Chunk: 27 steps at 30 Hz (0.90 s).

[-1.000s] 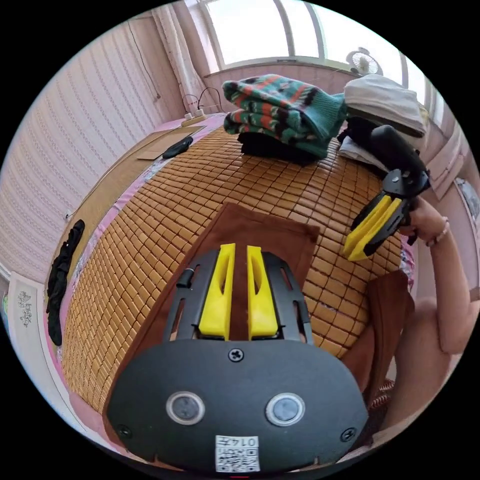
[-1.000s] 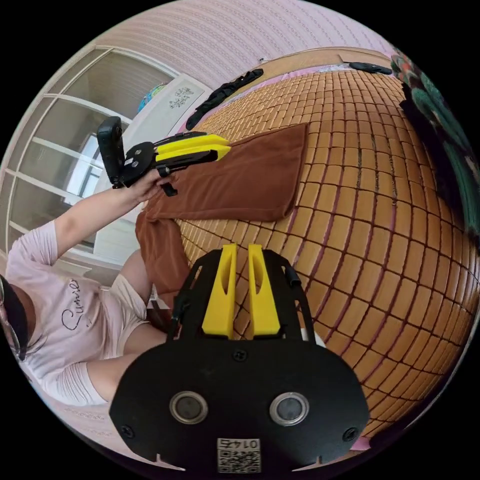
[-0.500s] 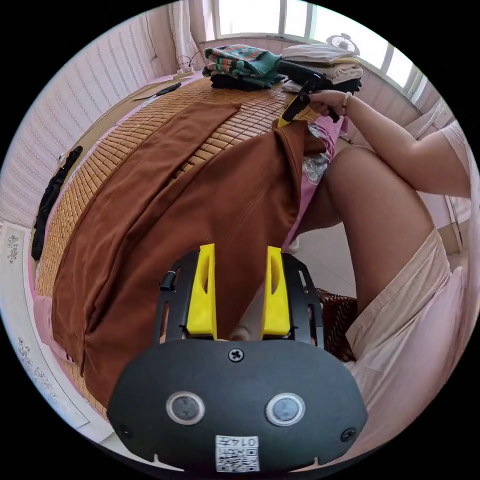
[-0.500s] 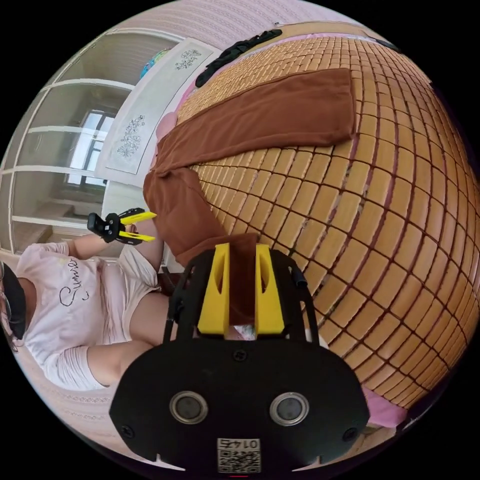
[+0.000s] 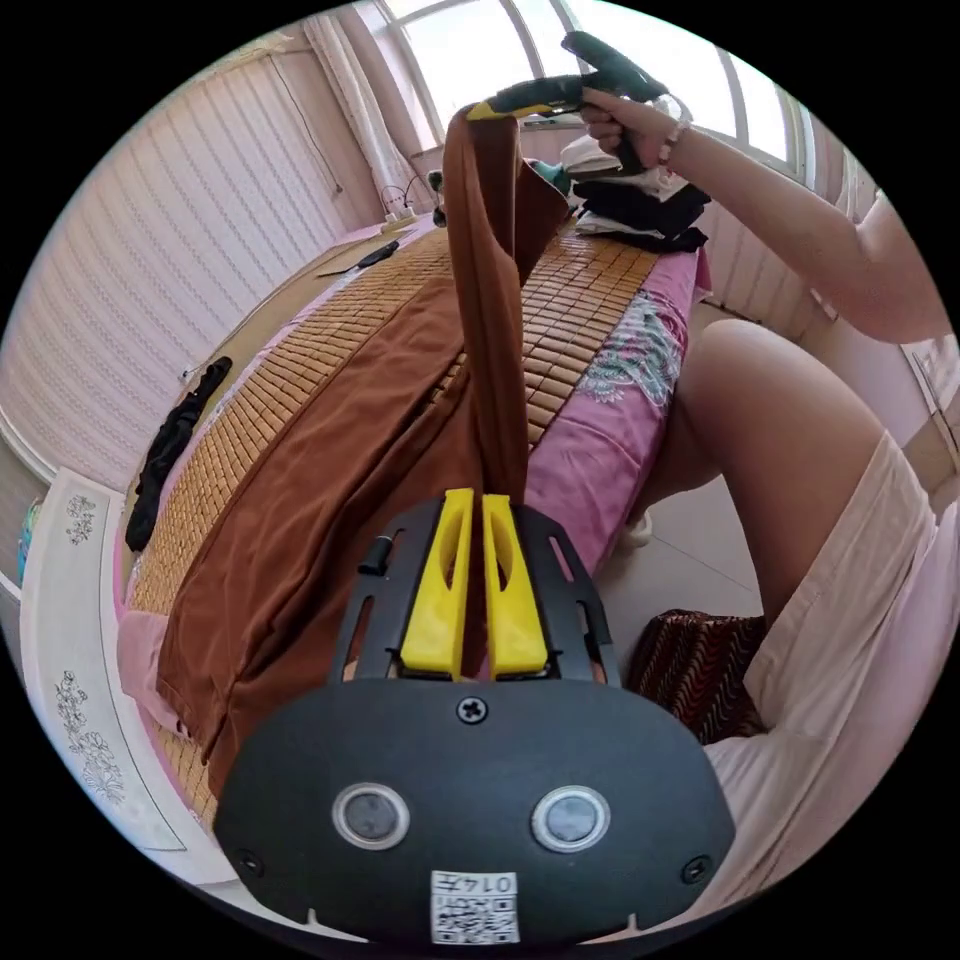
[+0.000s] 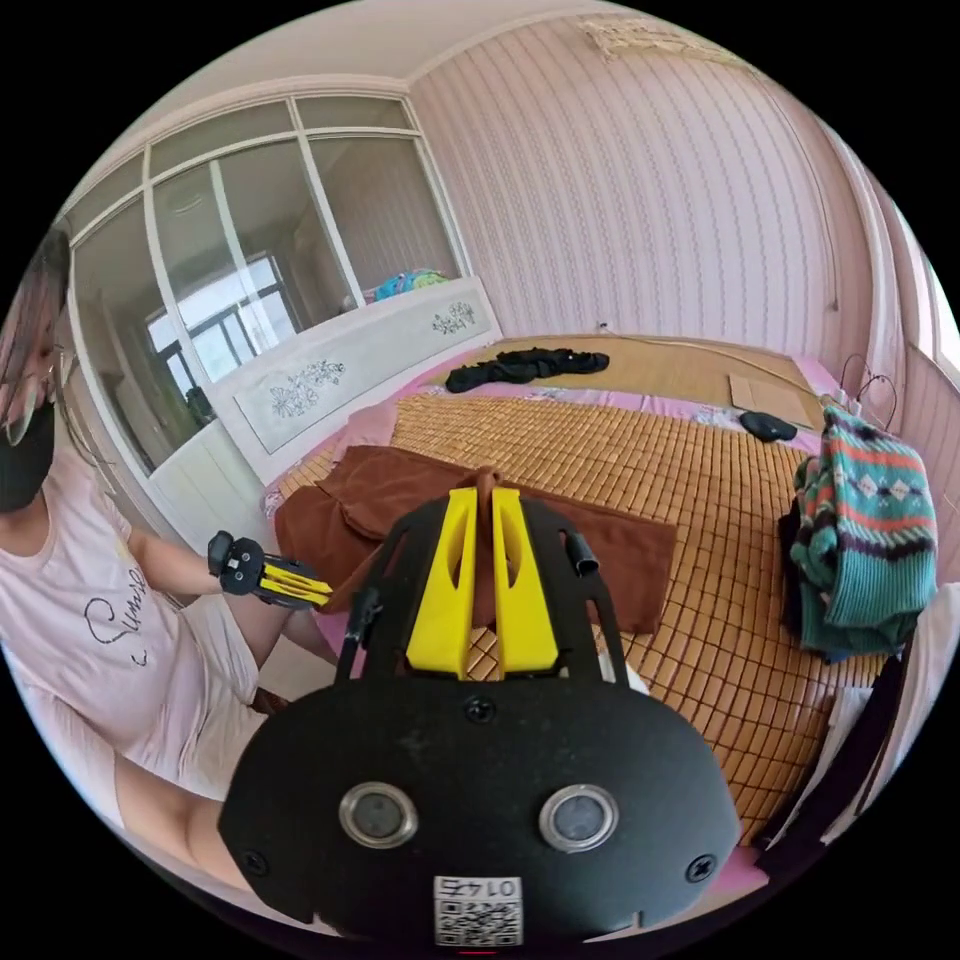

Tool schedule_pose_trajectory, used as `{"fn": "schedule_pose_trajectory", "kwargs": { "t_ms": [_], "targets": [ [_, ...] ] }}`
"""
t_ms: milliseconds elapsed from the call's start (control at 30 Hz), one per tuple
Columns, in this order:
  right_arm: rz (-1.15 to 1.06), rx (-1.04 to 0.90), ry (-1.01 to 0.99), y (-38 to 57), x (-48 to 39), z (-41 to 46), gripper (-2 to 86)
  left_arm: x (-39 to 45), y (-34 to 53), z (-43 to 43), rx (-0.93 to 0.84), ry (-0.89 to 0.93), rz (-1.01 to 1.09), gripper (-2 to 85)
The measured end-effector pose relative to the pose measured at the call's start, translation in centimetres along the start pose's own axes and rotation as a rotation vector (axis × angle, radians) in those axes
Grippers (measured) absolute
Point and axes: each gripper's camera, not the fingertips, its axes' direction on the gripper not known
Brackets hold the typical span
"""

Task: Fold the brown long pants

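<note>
Holding the brown pants [image 5: 330, 470] in both tongs, I have my left tongs [image 5: 472, 510] clamped on one end beside the bed's [image 5: 620, 400] edge. My right tongs [image 6: 482, 505] are clamped on the other end, lifted above the bed; one leg lies across its mat [image 6: 600, 450].
</note>
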Motion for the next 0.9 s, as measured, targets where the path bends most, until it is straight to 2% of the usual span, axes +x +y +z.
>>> {"fn": "schedule_pose_trajectory", "kwargs": {
  "t_ms": [67, 133, 200, 267, 367, 500, 633, 733, 800, 867, 900],
  "targets": [
    [-0.023, 0.077, 0.004, 1.6, -1.4, -2.9, 1.8, -0.9, 0.8, -4.1, 0.108, -0.001, 0.006, -0.7],
    [0.029, 0.069, 0.014, 5.3, -1.1, -4.2, 1.8, -0.7, 1.9, -5.8, 0.166, 0.031, 0.052, -0.4],
    [0.179, -0.023, 0.026, 10.6, 0.2, -4.1, 1.8, -0.7, 2.9, -5.6, 0.174, 0.133, 0.057, 0.2],
    [0.477, -0.239, 0.059, 18.6, 2.6, -2.2, 1.7, -0.5, 4.0, -3.7, 0.133, 0.244, 0.004, 1.2],
    [0.68, -0.347, 0.13, 24.1, 2.4, -1.5, 1.3, -0.6, 4.3, -3.2, 0.122, 0.209, -0.065, 2.1],
    [0.639, -0.193, 0.15, 22.8, 0.8, -2.5, 1.3, -2.7, 3.3, -4.8, 0.154, 0.132, -0.115, 3.1],
    [0.588, -0.201, 0.163, 17.8, 1.6, 1.1, 1.2, -6.7, 0.7, -4.3, 0.144, 0.046, -0.196, 2.9],
    [0.559, -0.185, 0.119, 14.6, 2.0, 5.2, 0.5, -9.4, -1.9, -1.6, 0.052, 0.036, -0.303, 0.4],
    [0.589, -0.219, 0.159, 13.8, 2.6, 8.0, 0.0, -10.5, -3.2, 0.4, -0.008, 0.061, -0.376, -0.4],
    [0.614, -0.378, 0.304, 14.1, 3.3, 11.9, -0.2, -11.1, -4.5, 3.1, -0.091, 0.074, -0.411, -0.8],
    [0.599, -0.393, 0.321, 14.2, 3.1, 12.4, -0.3, -11.1, -4.8, 3.8, -0.121, 0.072, -0.41, -0.8]
  ]
}}
